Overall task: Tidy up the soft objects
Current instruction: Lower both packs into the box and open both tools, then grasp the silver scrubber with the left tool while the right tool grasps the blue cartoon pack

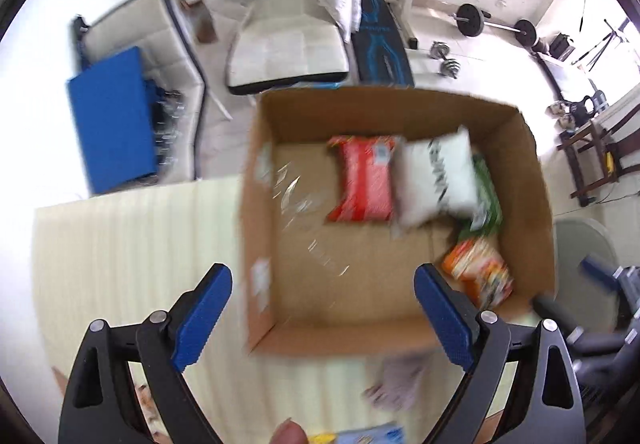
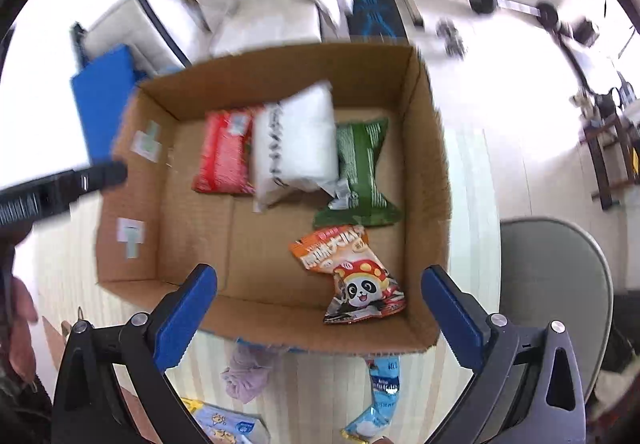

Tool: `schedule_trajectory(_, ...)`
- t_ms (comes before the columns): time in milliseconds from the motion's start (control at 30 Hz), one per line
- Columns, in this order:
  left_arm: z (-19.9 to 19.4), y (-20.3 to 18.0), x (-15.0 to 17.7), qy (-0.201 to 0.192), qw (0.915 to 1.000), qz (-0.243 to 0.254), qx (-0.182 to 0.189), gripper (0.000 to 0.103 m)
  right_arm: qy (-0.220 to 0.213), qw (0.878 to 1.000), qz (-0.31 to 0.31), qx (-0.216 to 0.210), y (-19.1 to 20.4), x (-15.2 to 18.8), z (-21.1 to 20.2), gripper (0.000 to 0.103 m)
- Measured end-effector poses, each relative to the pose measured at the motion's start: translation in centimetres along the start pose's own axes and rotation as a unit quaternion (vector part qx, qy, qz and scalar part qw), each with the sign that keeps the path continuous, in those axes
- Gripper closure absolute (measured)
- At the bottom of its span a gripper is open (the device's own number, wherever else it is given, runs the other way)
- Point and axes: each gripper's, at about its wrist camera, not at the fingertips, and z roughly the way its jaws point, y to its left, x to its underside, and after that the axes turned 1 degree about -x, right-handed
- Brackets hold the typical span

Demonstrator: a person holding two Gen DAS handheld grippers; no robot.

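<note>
Both wrist views look down into an open cardboard box [image 2: 424, 148] that sits on a pale striped mat [image 2: 472, 180]. In the right wrist view, the far left of the frame shows a blue pad [image 2: 100, 100] lying beyond the box, and two white labels, too blurred to read, on the box's left wall. Inside the box are four soft packets. From left to right along the far side: one red packet [image 2: 224, 152], one white packet [image 2: 298, 140] with dark lettering that cannot be read, partly overlapping the red one, and one green packet [image 2: 360, 172] partly under the white one. Nearer the camera, lower centre right, lies one orange snack bag [image 2: 352, 272] with Chinese characters and a cartoon panda. Below the box, on the mat, are one lilac cloth [image 2: 246, 372], one light blue packet [image 2: 380, 396] and, at the bottom left edge, one packet with cartoon prints [image 2: 224, 424], its writing too small to read. The right gripper [image 2: 320, 304] hovers over the box's near edge, its blue-padded jaws wide apart and holding nothing. In the left wrist view, which is blurred, the left gripper [image 1: 324, 320] is likewise spread apart and empty above the box's near left corner.
</note>
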Motion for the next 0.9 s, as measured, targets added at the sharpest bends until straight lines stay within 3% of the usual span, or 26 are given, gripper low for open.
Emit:
schedule_trajectory(100,-1.1,1.3,5.6,-0.003,0.9998,0.007,-0.020,0.009,-0.021,1.000,-0.017,0.001,-0.4,2.7,-2.3,0.000)
schedule_trajectory(167,-0.9,1.5,8.9,0.011,0.9993,0.016,-0.030,0.009,-0.005,1.000,-0.013,-0.017,-1.0,5.2,-2.8,0.000)
schedule_trajectory(367,5.0,2.4,21.6,0.135,0.9884,0.055,-0.043,0.010,0.108,0.993,0.009,-0.046,-1.6,14.0,0.1,0.000)
schedule_trajectory(467,8.4,1.8,25.5,0.184,0.9783,0.084,-0.045,0.010,0.148,0.985,-0.069,-0.056,1.8,18.1,2.1,0.000)
schedule_trajectory(533,10.7,1.2,27.3,0.205,0.9712,0.107,-0.057,0.010,0.155,0.974,-0.156,-0.056,5.3,20.3,2.9,0.000)
schedule_trajectory(600,12.1,0.8,28.7,0.208,0.9664,0.129,-0.078,0.015,0.155,0.958,-0.235,-0.050,8.3,21.6,3.4,0.000)
schedule_trajectory(667,13.0,0.7,29.6,0.216,0.9630,0.133,-0.091,0.045,0.146,0.931,-0.332,-0.039,11.6,22.8,3.8,0.000)
schedule_trajectory(700,13.0,1.2,29.8,0.218,0.9660,0.112,-0.081,0.050,0.145,0.911,-0.386,-0.029,13.2,23.6,4.1,0.000)
schedule_trajectory(733,12.6,2.0,29.7,0.215,0.9703,0.082,-0.072,0.050,0.146,0.892,-0.427,-0.019,14.3,24.3,4.3,0.000)
schedule_trajectory(833,12.4,4.8,30.5,0.227,0.9716,-0.008,-0.066,0.051,0.153,0.839,-0.521,-0.007,16.8,26.2,5.1,0.000)
schedule_trajectory(900,12.4,6.9,31.8,0.236,0.9674,-0.074,-0.053,0.051,0.162,0.819,-0.551,-0.007,17.7,27.0,5.8,0.000)
